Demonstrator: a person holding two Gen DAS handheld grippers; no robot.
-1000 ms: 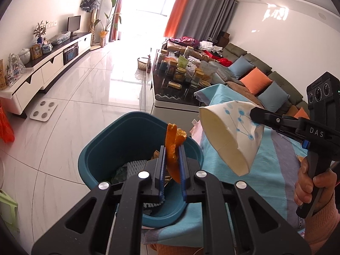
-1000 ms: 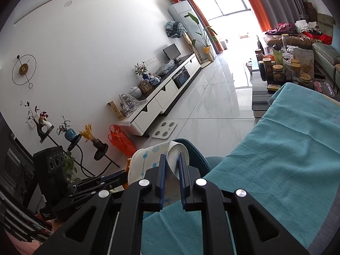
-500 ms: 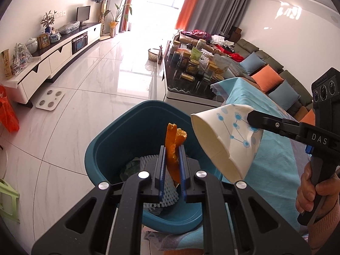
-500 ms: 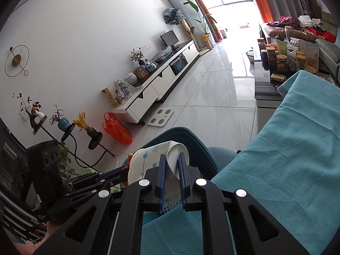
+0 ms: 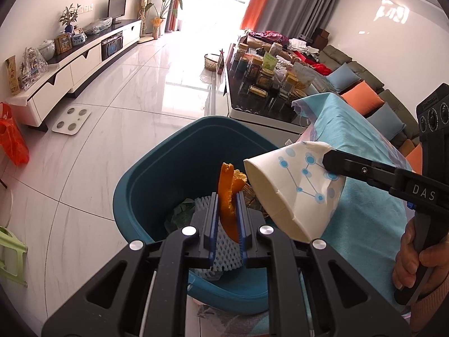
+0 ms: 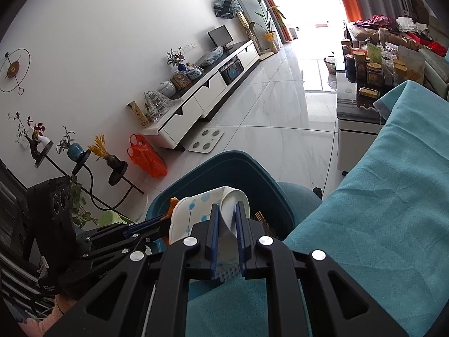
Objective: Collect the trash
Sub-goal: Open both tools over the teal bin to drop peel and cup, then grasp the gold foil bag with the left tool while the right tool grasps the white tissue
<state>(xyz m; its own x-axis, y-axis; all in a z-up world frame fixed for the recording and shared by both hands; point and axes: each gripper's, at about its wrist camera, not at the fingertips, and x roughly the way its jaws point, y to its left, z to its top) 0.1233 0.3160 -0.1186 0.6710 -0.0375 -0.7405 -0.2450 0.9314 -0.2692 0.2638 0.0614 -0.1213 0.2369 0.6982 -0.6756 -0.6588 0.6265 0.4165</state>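
A strip of orange peel [image 5: 226, 196] stands up between the blue pads of my left gripper [image 5: 226, 202], which is shut on it above the open teal bin [image 5: 157, 174]. White foam netting [image 5: 224, 258] and other scraps lie inside the bin. My right gripper [image 6: 226, 219] is shut on the rim of a white paper cup with blue dots [image 6: 196, 213]. In the left wrist view that cup [image 5: 294, 191] hangs tilted over the bin's right edge, its base pointing down at me, pinched by the right gripper [image 5: 328, 163].
The teal bin [image 6: 224, 168] stands on a white tile floor beside a table draped in a teal cloth [image 6: 378, 210]. Beyond it a dark low table [image 5: 252, 95] holds several jars. A white scale [image 5: 71, 120] and an orange bag [image 5: 12, 137] lie left.
Both grippers have sunk toward the bin with their loads; the bin fills more of each view. The cup has moved left, closer to the peel.
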